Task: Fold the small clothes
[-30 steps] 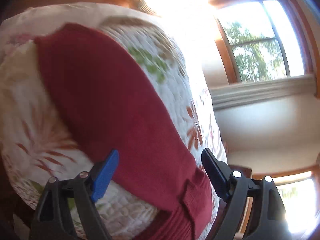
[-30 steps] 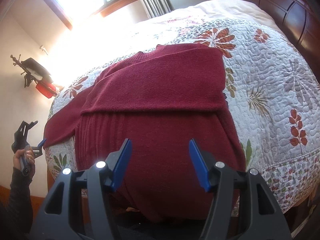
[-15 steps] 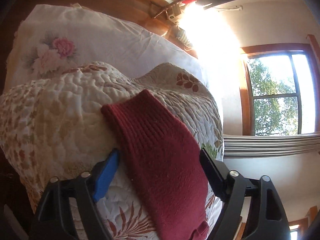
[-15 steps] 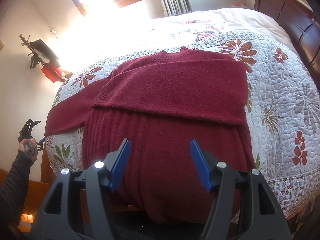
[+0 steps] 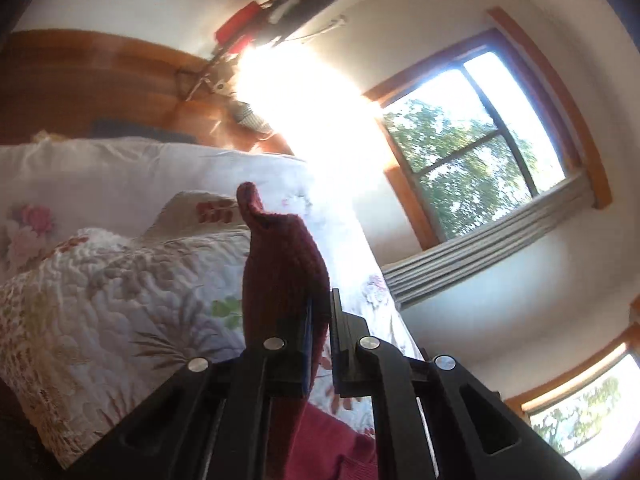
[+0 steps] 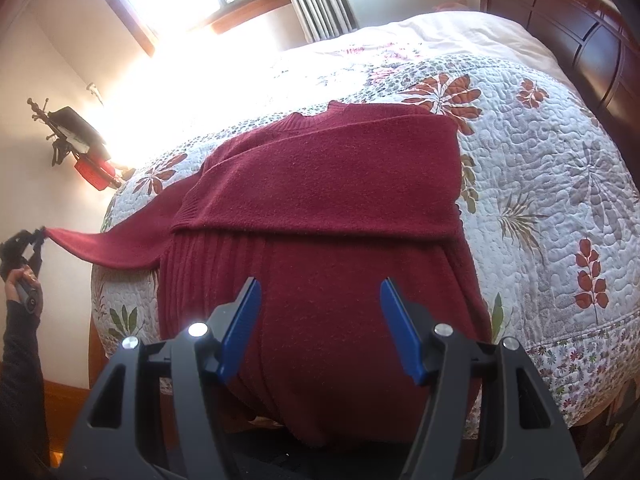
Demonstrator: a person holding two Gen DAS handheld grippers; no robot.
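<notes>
Pinching the cuff, the left gripper point(image 5: 320, 320) has its fingers closed on the red sweater point(image 6: 320, 200) sleeve, which sags off the bed point(image 6: 560, 200); right gripper point(image 6: 320, 320) hovers wide open, empty. Knit looks soft, floppy, stretchy, so I'd grab ribbed edges

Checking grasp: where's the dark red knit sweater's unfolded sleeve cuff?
Pinched in the left tongs, off the quilt's left edge in the right wrist view.

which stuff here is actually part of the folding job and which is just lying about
In the job:
- red sweater
- its sleeve, clamped in the left claw
- right claw, open over the hem

Just around:
- floral quilt
- pillow
- window
- headboard
</notes>
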